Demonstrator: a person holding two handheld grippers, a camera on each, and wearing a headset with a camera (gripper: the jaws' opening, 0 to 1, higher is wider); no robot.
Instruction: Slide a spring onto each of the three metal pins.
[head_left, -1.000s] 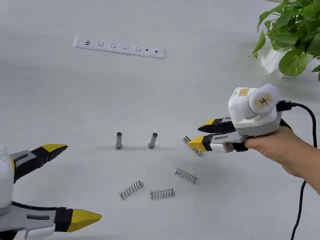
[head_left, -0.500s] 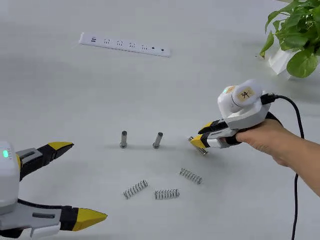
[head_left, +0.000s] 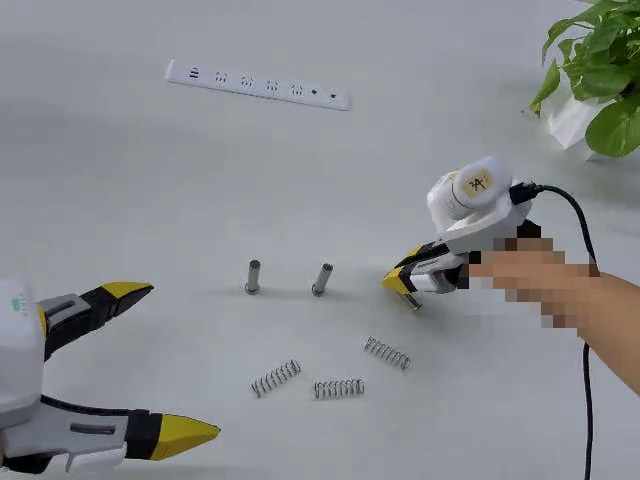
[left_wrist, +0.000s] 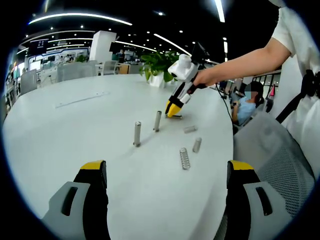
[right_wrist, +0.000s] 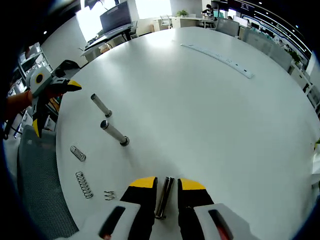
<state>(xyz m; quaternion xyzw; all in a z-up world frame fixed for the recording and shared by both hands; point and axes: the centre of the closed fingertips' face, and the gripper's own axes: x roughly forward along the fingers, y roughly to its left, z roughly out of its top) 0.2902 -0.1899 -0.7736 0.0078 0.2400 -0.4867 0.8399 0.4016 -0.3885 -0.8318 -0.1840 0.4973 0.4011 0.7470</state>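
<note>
White round table (head_left: 150, 180): wide bare stretch between the pins and the power strip (head_left: 258, 86) at the far side. In the right gripper view the table edge runs just past the springs, so there is little margin on that side. Potted plant (head_left: 600, 60) sits at the far right, well apart from the work.

Left gripper (head_left: 183, 360) is low at the near left, jaws spread wide and holding nothing, well apart from the parts. Right gripper (head_left: 398, 276) is clamped on the third pin (right_wrist: 164, 197), just right of the standing pair. The pin is tilted, its lower end at the table surface; contact can't be told.

Two pins stand upright side by side, left pin (head_left: 253, 276) and middle pin (head_left: 322, 278), both bare. Three springs lie loose on the table nearer the person: left spring (head_left: 275, 378), middle spring (head_left: 338, 388), right spring (head_left: 387, 352).

Versus 1 s ago: the right gripper has rolled and its jaws look closer together. Left gripper, standing pins and springs are unchanged.
</note>
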